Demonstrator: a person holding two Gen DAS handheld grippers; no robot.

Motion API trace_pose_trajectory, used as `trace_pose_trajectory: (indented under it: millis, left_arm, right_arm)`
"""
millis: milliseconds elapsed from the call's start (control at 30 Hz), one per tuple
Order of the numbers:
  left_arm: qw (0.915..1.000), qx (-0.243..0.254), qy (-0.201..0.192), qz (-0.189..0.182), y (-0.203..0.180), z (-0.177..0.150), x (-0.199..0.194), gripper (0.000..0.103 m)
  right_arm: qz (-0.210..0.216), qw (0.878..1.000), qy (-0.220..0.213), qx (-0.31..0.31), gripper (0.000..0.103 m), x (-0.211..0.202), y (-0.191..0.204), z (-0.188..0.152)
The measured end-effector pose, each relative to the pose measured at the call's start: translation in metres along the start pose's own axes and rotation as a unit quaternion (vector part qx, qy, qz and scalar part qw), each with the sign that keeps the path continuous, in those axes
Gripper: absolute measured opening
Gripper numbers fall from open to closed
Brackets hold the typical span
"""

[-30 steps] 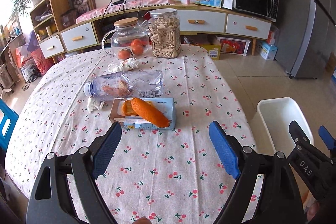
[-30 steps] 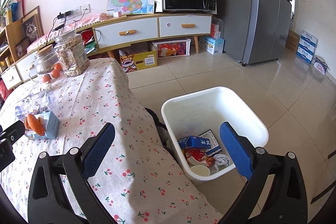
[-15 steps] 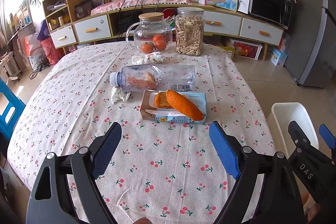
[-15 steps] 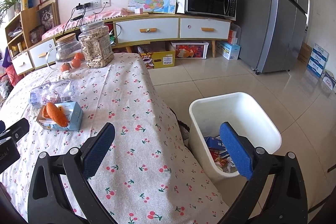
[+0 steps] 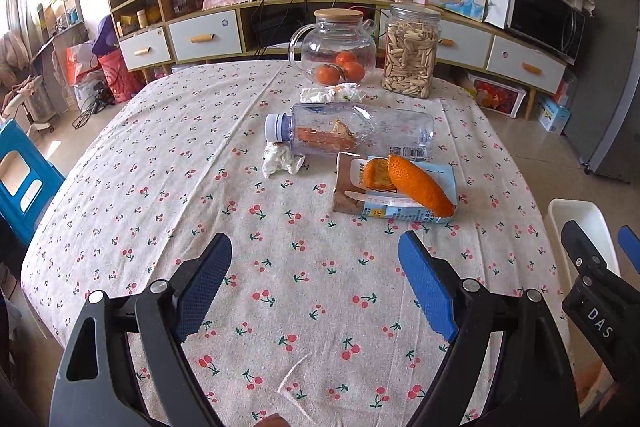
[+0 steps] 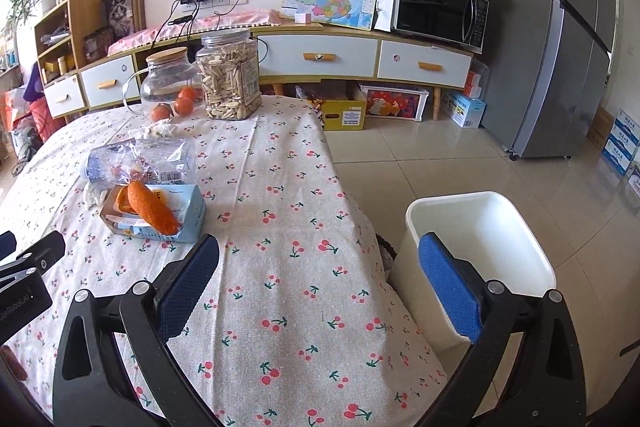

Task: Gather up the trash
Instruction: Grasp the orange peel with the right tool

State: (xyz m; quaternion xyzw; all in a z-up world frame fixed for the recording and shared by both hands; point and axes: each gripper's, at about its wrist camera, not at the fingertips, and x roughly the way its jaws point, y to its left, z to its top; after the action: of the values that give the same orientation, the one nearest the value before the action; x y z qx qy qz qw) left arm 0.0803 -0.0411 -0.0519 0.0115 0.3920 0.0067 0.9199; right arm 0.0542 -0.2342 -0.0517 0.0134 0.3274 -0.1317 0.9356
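Note:
Trash lies on the cherry-print tablecloth (image 5: 160, 195): a flattened light-blue carton (image 5: 400, 197) with an orange peel (image 5: 420, 187) on top, a clear plastic bottle (image 5: 360, 131) on its side with scraps inside, and two crumpled tissues (image 5: 282, 161) (image 5: 332, 93). My left gripper (image 5: 316, 267) hovers open and empty over the cloth, short of the carton. My right gripper (image 6: 320, 263) is open and empty too, over the table's right edge, with the carton (image 6: 160, 215) ahead to its left. A white bin (image 6: 480, 247) stands on the floor beside the table.
A glass pitcher (image 5: 336, 47) holding tangerines and a jar of snacks (image 5: 410, 55) stand at the table's far side. A blue stool (image 5: 24, 183) is at the left. Beyond are a low cabinet (image 6: 360, 59), a microwave (image 6: 436, 13) and a grey fridge (image 6: 560, 39).
Both views have swung left: the trash pile now sits to the right in the left wrist view, and the bin has slid right and low in the right wrist view. Both grippers stay open.

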Motion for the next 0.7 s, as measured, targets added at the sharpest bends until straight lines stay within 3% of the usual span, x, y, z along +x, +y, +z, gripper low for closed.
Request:
trace_pose_trajectory:
  millis: [267, 433, 700]
  left_arm:
    - [0.9995, -0.023, 0.004, 0.022, 0.034, -0.006, 0.004, 0.083]
    - [0.9982, -0.043, 0.014, 0.039, 0.062, -0.012, 0.01, 0.083]
    - [0.996, -0.064, 0.033, 0.054, 0.09, -0.021, 0.024, 0.083]
  right_arm:
    - [0.027, 0.999, 0.0, -0.04, 0.096, 0.008, 0.04, 0.011]
    - [0.061, 0.995, 0.025, -0.072, 0.096, 0.028, 0.07, 0.022]
    - [0.131, 0.979, 0.069, -0.137, 0.094, 0.07, 0.113, 0.031]
